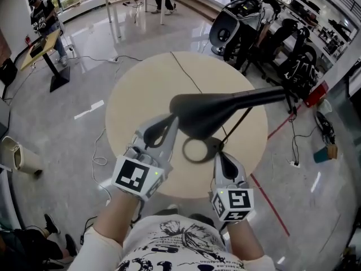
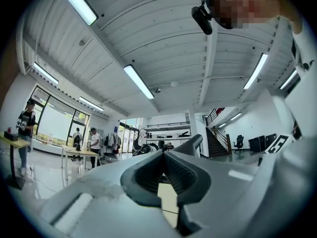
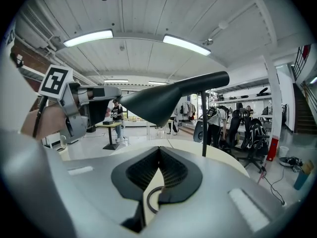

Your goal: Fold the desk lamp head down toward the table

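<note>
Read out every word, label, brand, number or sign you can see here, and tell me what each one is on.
No text can be read in any view.
Left gripper cube: square marker pattern, not text.
Right gripper cube: the same.
Shirt print: lettering too blurred to read.
Desk lamp: no label shows.

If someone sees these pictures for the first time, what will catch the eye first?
The black desk lamp head draws the eye first, stretched over the middle of the round beige table. Next come the left gripper at the head's wide end and the right gripper by the lamp's ring base, both with jaws together.
</note>
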